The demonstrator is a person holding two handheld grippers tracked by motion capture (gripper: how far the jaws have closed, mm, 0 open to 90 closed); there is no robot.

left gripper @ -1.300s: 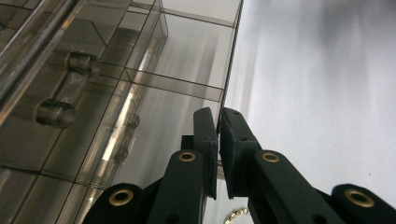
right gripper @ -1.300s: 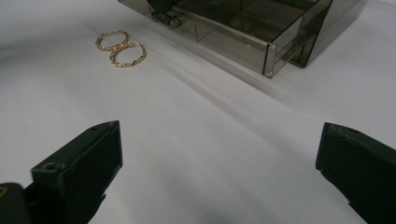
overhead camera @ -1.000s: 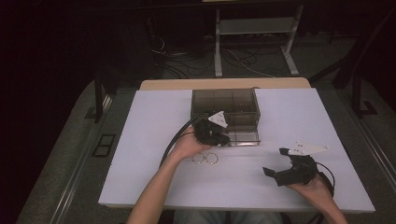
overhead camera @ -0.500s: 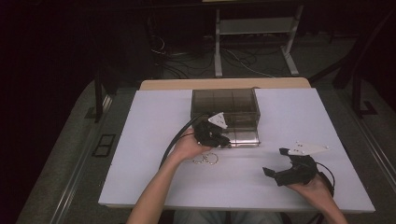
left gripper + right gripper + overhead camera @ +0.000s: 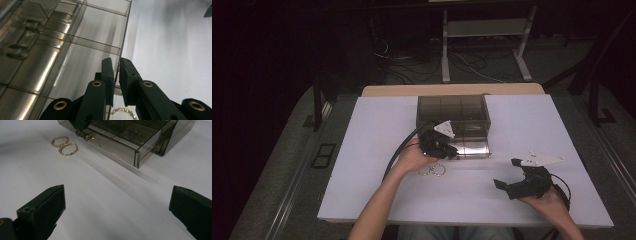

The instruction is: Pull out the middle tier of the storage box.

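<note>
Just drawer (image 5: 469,146) front between jaws

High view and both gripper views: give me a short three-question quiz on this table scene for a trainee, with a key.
1. How many gold hoop earrings lie on the white table?
2. True or false: the drawer of the smoky box is pushed fully in.
3. The jaws of the right hand-held gripper stand: A open with nothing between them, B shut on an earring, C shut on the drawer.
Key: 1 two; 2 false, it is pulled out; 3 A.
</note>
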